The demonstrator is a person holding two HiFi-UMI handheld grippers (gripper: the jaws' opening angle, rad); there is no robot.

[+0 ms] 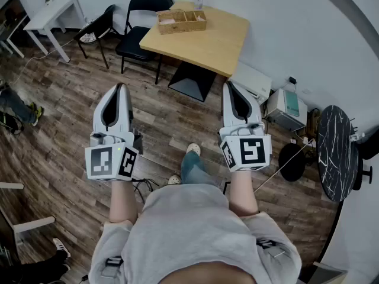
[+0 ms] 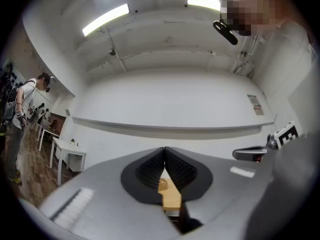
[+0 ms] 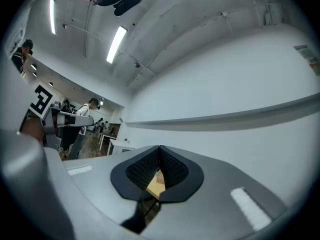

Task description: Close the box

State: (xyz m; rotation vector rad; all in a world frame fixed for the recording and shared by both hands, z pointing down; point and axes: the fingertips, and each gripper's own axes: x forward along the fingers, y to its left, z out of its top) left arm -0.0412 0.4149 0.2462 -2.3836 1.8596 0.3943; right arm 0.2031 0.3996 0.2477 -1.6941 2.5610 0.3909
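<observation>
A dark wood-plank floor is seen throughout. A light wooden table is set at twelve o'clock, a black chair at eleven, a white table at ten. A dark marbled round table is caught at three. White walls are lit by ceiling strip lights.

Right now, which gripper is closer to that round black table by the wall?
Right. The right gripper hangs just left of the round black table; the left gripper is farther left again.

Likely office: table, chair.
</observation>
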